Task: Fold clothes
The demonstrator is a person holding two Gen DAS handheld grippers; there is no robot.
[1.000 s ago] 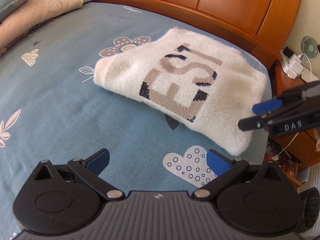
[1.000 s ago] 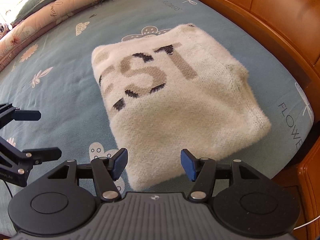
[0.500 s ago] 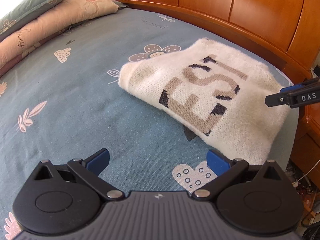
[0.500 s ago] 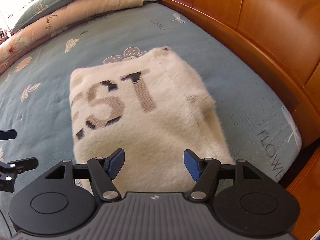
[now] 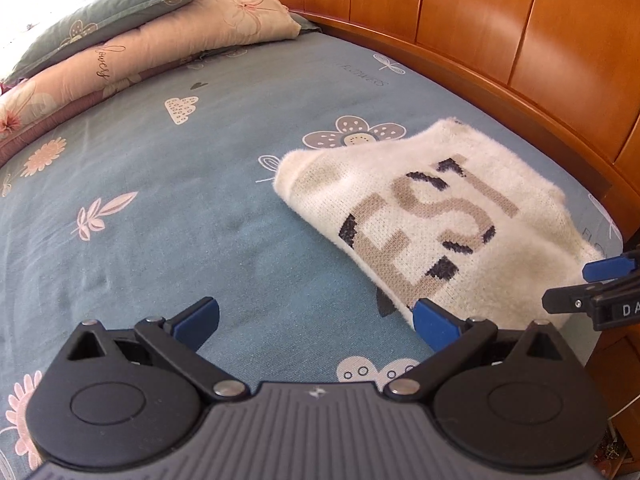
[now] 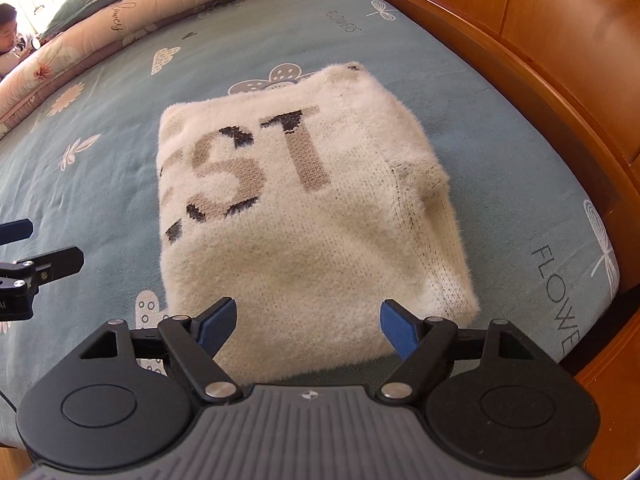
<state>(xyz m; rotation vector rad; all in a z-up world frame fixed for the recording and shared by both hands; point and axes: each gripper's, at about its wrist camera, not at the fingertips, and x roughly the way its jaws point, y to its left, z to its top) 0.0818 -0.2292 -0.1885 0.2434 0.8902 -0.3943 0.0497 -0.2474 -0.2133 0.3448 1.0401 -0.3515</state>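
Fluffy cream knit: the sweater (image 6: pixel 304 216) lies folded on the bed (image 5: pixel 160 216) by the headboard (image 5: pixel 500 28) | soft, light, floppy; pinch a doubled edge or corner, not the face | your left claw (image 5: pixel 316 318) gapes wide, empty | your right claw (image 6: pixel 308 320) has just been opening, nothing gripped.

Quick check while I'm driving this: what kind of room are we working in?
Most likely a bedroom. The folded sweater lies on a bed with a blue flower-print sheet, pillows are stacked at one end, and a wooden headboard runs along the side.
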